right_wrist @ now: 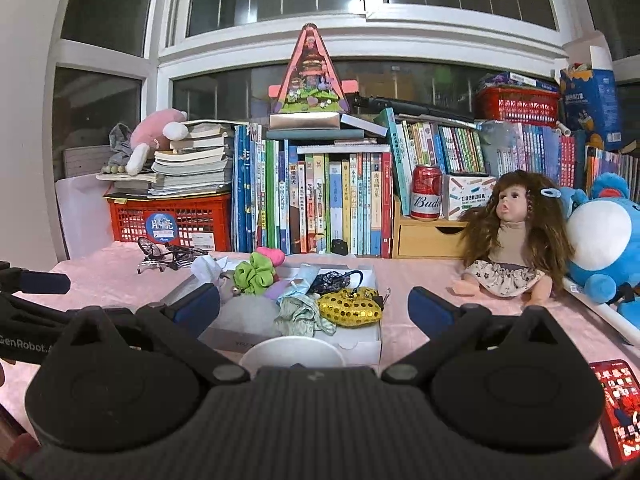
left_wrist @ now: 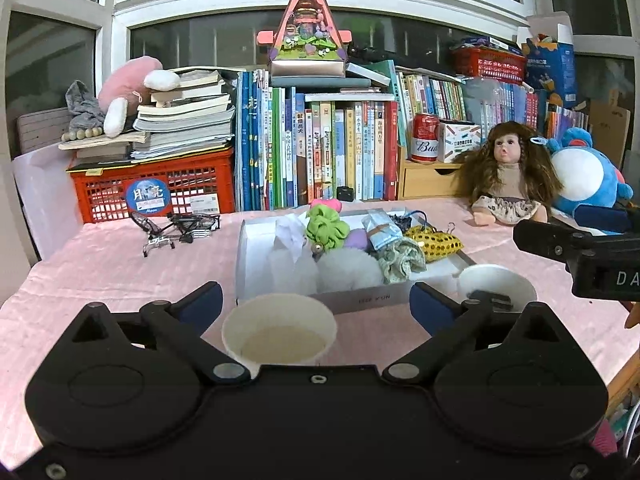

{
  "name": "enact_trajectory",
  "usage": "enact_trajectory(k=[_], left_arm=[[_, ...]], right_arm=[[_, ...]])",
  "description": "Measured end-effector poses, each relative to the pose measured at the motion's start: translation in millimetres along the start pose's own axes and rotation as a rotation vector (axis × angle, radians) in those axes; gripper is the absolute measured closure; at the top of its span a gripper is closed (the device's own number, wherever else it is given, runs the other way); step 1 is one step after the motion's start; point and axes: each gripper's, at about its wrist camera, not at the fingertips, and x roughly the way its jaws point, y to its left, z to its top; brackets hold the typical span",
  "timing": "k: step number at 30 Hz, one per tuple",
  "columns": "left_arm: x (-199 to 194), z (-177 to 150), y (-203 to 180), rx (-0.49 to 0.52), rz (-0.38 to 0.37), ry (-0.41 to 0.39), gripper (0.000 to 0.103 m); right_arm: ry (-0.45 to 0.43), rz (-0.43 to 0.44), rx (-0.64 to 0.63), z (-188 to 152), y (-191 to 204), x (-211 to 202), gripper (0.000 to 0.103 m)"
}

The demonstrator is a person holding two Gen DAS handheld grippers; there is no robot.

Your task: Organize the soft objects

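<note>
A white box [left_wrist: 360,300] [right_wrist: 360,347] on the pink tablecloth holds soft items: a green scrunchie [left_wrist: 326,226] [right_wrist: 256,274], a white fluffy pompom [left_wrist: 348,270] [right_wrist: 246,312], a yellow sequin pouch [left_wrist: 434,242] [right_wrist: 350,306], pale green lace cloth [left_wrist: 402,260] [right_wrist: 298,312] and white tissue [left_wrist: 290,236]. My left gripper [left_wrist: 316,304] is open and empty, with a paper cup [left_wrist: 279,332] between its fingers. My right gripper [right_wrist: 314,306] is open and empty above a second white cup [right_wrist: 292,350] [left_wrist: 496,282].
A doll [left_wrist: 508,172] [right_wrist: 512,232] and a blue plush [left_wrist: 588,176] [right_wrist: 604,236] sit at the right. Books, a red crate [left_wrist: 152,188], a beer can [right_wrist: 427,192] and a miniature bicycle [left_wrist: 176,226] line the back. A phone [right_wrist: 618,404] lies at the right edge.
</note>
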Motion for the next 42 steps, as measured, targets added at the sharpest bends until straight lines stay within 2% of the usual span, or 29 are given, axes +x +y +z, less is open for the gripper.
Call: enact_trajectory(k=[7,17,25,35,42], left_arm=[[-9,-20,6,-0.057,-0.004,0.034,0.003],[-16,-54,9,-0.09,0.064,0.075,0.003],[-1,-82,11,-0.1,0.101,0.157,0.003],[21,-106,9,-0.105,0.134,0.217,0.003],[29,-110,4,-0.103,0.155,0.197,0.001]], right_arm=[[-0.015,-0.001,-0.015,-16,8,-15,0.0],[0.043,-0.018,-0.028,-48,14,-17,0.0],[0.129,-0.044,-0.016,-77,16,-9,0.0],[0.203,-0.076,-0.014,-103,18,5,0.0],[0.235,-0.107,-0.017,-113,17,16,0.0]])
